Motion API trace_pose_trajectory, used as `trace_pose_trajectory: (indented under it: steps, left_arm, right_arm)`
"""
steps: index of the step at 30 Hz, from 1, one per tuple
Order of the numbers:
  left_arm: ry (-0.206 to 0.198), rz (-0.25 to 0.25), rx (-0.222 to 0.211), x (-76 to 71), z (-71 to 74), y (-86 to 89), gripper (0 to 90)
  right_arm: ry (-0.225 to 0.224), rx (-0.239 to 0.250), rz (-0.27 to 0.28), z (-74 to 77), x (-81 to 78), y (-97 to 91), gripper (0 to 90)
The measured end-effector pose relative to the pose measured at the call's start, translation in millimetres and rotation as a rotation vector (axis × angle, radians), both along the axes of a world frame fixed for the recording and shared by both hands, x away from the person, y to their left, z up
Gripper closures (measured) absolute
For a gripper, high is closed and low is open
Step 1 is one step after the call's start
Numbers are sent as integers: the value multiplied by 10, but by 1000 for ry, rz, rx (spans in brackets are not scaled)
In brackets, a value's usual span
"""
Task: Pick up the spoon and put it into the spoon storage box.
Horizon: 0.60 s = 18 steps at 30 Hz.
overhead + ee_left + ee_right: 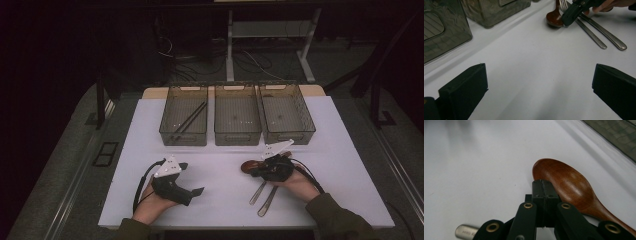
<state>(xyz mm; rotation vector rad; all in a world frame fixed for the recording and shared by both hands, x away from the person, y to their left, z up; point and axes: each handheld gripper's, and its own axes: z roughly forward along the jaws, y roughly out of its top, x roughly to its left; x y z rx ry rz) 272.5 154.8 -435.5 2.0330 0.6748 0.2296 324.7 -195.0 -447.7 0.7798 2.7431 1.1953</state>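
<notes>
A brown wooden spoon [247,166] lies on the white table, its bowl [569,185] turned toward the bins. My right gripper [253,172] is shut, pads pressed together with nothing seen between them, tips [543,185] low at the left edge of the spoon bowl. From the left gripper view the same right gripper [570,15] sits against the spoon [554,18]. My left gripper [192,178] rests near the front left of the table, jaws wide open [539,77] over bare tabletop.
A metal fork [258,192] and a second metal utensil [268,200] lie under the right hand. Three grey bins stand in a row behind; the left bin [184,135] holds black chopsticks [190,120], beside the middle bin [237,136] and right bin [286,135].
</notes>
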Motion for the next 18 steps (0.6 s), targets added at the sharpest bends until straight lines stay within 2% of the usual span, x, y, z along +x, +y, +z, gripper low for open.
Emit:
trace_pose_trajectory:
  steps: [15, 18]
  left_arm:
    - [-1, -3, 0, 0, 6, 4, 0]
    - [-1, -4, 0, 1, 6, 4, 0]
  right_arm:
    - [0, 11, -42, 2, 210, 76, 886]
    - [0, 29, -48, 42, 205, 40, 845]
